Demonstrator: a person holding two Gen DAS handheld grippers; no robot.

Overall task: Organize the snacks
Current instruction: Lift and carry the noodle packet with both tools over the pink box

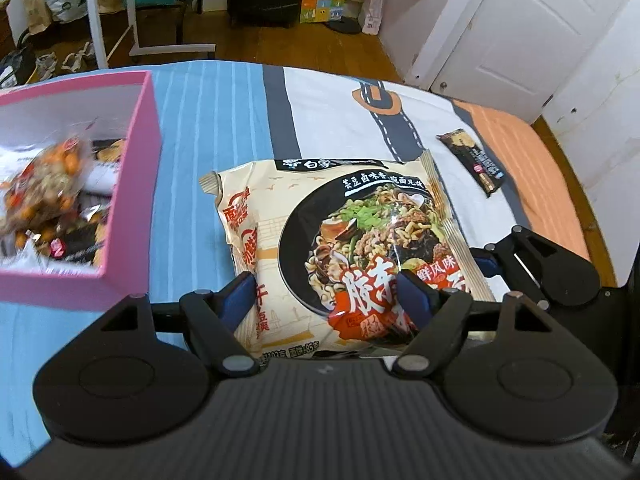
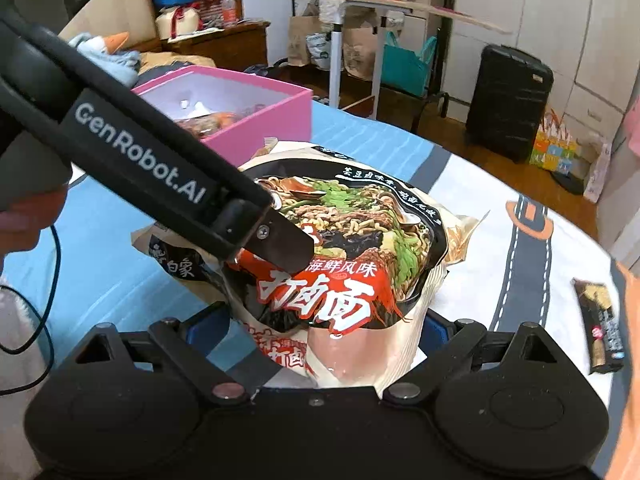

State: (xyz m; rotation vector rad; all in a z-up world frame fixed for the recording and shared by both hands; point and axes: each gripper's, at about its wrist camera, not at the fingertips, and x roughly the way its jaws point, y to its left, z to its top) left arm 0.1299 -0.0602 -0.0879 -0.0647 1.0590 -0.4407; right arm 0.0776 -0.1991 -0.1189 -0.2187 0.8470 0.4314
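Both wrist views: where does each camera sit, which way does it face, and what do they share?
Left wrist: on the left gripper, angled down over the noodle packet toward the door; its blue fingers and the right gripper show.
Right wrist: on the right gripper, facing the pink box; the left gripper's arm crosses.
Shared: packet, box, dark snack bar, bedsheet.

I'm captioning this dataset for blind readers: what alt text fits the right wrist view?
Both grippers, right gripper and left gripper, clamp a large noodle packet above a blue striped bedspread. A pink box of snacks sits behind.
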